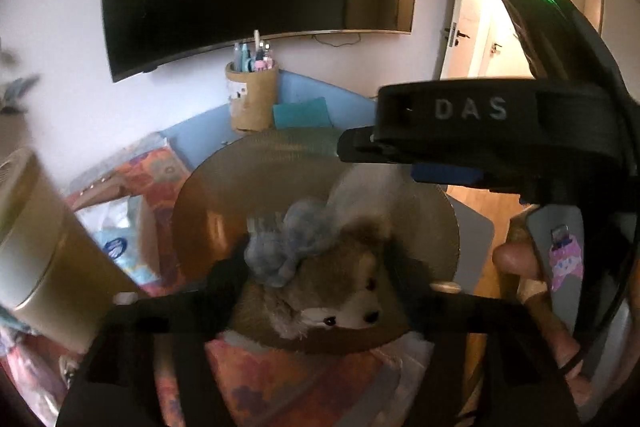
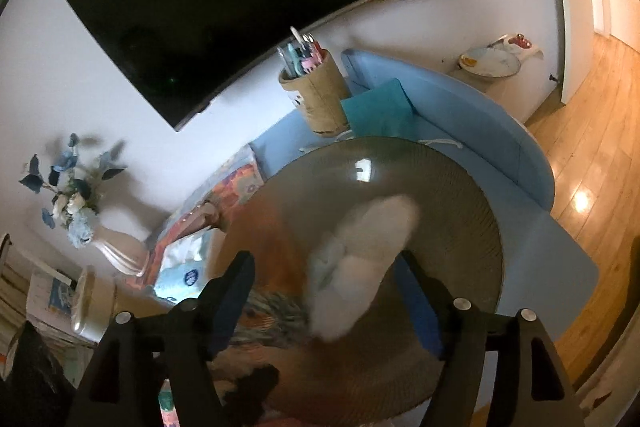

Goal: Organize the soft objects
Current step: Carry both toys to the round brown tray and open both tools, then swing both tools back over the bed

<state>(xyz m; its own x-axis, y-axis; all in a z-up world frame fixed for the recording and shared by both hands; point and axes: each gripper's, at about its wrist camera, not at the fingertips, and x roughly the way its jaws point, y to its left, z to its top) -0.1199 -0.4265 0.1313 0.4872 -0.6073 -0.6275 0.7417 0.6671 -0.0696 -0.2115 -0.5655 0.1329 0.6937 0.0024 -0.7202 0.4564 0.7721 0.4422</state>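
Plush fox (image 1: 320, 287) (between open left claw (image 1: 316, 259))

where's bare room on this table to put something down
Free: the back of the round tray, behind the white plush, and the blue mat right of the pen cup and teal cloth. Crowded: the tray's front, where the brown plush lies, and the left side with the tissue pack and vase.
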